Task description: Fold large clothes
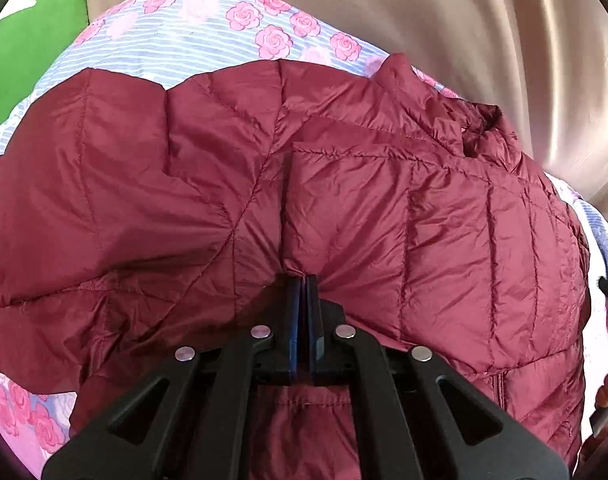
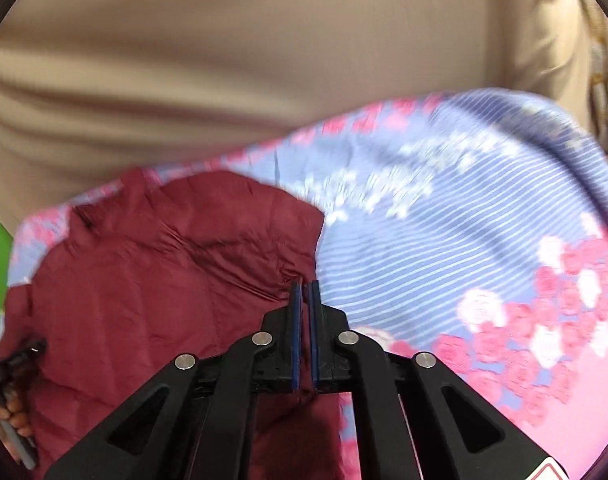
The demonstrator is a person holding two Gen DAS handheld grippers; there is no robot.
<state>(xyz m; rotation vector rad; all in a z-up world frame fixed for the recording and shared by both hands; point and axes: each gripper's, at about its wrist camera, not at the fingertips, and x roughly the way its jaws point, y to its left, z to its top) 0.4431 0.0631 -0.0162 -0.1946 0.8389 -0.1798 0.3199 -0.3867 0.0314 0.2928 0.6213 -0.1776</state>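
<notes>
L wrist view: left gripper [image 1: 305, 280] is closed, tips pinching a fold of the maroon quilted puffer jacket [image 1: 343, 208], which spreads ahead & to both sides over the blue-striped, pink-rose bedsheet [image 1: 192, 36].

R wrist view: right gripper [image 2: 305, 285] is nearly closed, nipping the jacket's edge; sheet lies ahead & right. A hand [image 2: 12, 408] sits far left.

The quilted jacket [image 1: 343, 208] is glossy, smooth maroon cloth. Under it lies a matt printed sheet [image 1: 208, 36]. Upper frame: a satiny beige curtain [image 1: 483, 40].
</notes>
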